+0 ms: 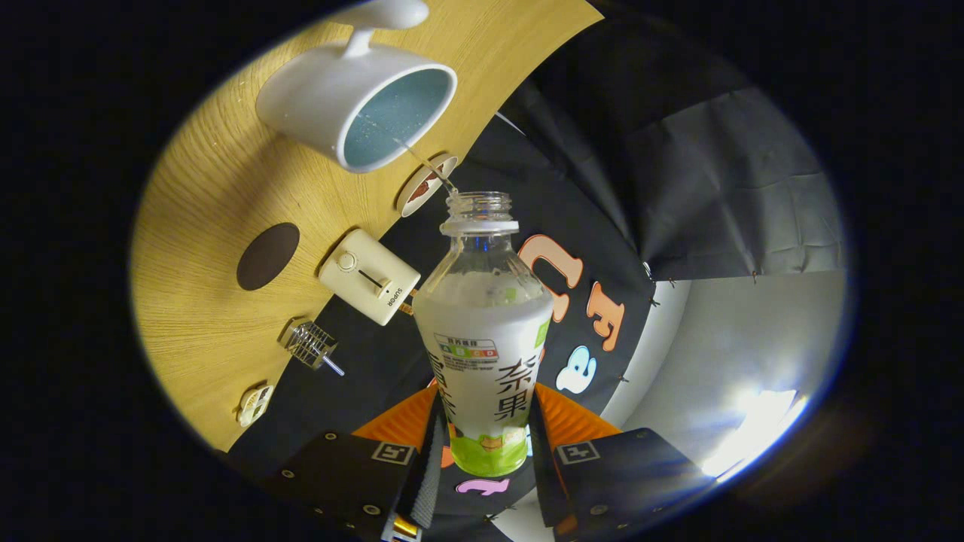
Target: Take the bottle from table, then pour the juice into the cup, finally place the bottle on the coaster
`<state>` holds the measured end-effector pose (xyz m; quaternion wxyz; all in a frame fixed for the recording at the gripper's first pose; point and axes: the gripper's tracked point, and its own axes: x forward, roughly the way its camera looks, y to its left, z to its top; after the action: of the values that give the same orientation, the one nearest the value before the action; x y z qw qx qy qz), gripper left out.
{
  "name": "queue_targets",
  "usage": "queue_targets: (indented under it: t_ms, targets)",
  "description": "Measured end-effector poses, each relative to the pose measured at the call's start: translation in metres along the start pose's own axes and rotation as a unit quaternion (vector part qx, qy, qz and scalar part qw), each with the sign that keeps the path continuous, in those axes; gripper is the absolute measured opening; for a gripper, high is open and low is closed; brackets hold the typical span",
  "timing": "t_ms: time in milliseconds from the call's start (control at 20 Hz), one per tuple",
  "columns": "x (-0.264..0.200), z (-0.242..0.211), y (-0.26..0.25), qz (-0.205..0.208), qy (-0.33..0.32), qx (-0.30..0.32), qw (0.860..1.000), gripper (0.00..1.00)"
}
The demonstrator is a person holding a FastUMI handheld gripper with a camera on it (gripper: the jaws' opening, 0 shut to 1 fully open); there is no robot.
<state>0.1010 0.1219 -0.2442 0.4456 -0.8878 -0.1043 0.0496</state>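
From the gripper view, the gripper (486, 452) is clamping the bottle (482, 346) low on its body, both fingers pressing on the labelled lower section, one on each side, with the bottle rising straight ahead between them. The whole rig is being rolled over, so the wooden table (203, 248) is sweeping up one side and the bottle is tilting toward the white cup (361, 105), which sits beyond the fingers, past the bottle's open neck. A thin stream of juice (425, 162) is running from the uncapped mouth and arcing into the cup's blue-lined interior, so the pour is looking well underway, though plenty of liquid is showing in the bottle. That bottle is looking like thin clear plastic: light enough, likely a little springy under a squeeze, and with a smooth label that could be slippery, so the low grip on the widest part seems the sensible hold. A round coaster (425, 184) with a printed picture is peeking out just behind the bottle's neck, near the cup; a dark oval mat (267, 256), a cream box-like device (369, 276) and a small metal tool (310, 345) are lying further along the table.
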Motion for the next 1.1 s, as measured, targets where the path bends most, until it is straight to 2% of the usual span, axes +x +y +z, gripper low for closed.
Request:
queue_targets:
  t_ms: [300, 550, 800, 950, 1100]
  targets:
    - [0.0, 0.002, -0.003, -0.002, -0.006, -0.006, 1.0, 0.54]
    - [-0.003, 0.004, 0.001, 0.003, -0.003, 0.012, 1.0, 0.54]
    - [-0.015, 0.016, 0.023, 0.049, 0.01, 0.084, 0.995, 0.54]
    - [-0.017, 0.016, 0.061, 0.104, 0.027, 0.17, 0.979, 0.54]
    - [-0.017, 0.02, 0.085, 0.172, 0.047, 0.282, 0.943, 0.54]
